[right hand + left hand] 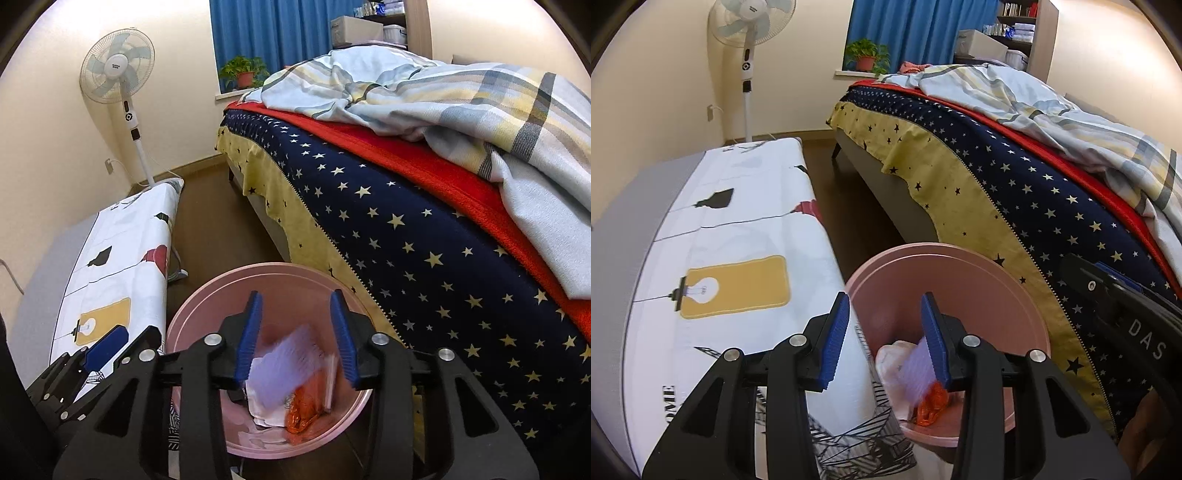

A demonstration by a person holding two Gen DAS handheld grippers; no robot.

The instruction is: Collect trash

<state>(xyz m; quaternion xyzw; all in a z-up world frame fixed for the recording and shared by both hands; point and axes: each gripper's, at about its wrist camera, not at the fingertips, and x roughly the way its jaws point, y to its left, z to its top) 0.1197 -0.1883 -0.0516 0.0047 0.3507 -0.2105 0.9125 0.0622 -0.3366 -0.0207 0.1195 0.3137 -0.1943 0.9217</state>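
A pink round bin (960, 258) stands on the floor between a covered bench and the bed. In it lie crumpled white paper (892, 363), a pale purple sheet (284, 354) that looks blurred, and an orange wrapper (303, 410). My left gripper (885, 299) hangs over the bin's left rim, open, with nothing pressed between its blue pads. My right gripper (295, 295) hangs over the bin's middle (207, 295), also open, with the purple sheet below its jaws and free of them. In the right wrist view, one of the left gripper's blue pads (107, 345) shows at lower left.
A bench under a white printed cloth (738, 240) runs along the left. The bed with a navy star cover (424, 240) and a rumpled plaid blanket (461, 92) fills the right. A strip of dark floor (207, 221) lies between them. A standing fan (750, 37) and a potted plant (866, 55) are at the far wall.
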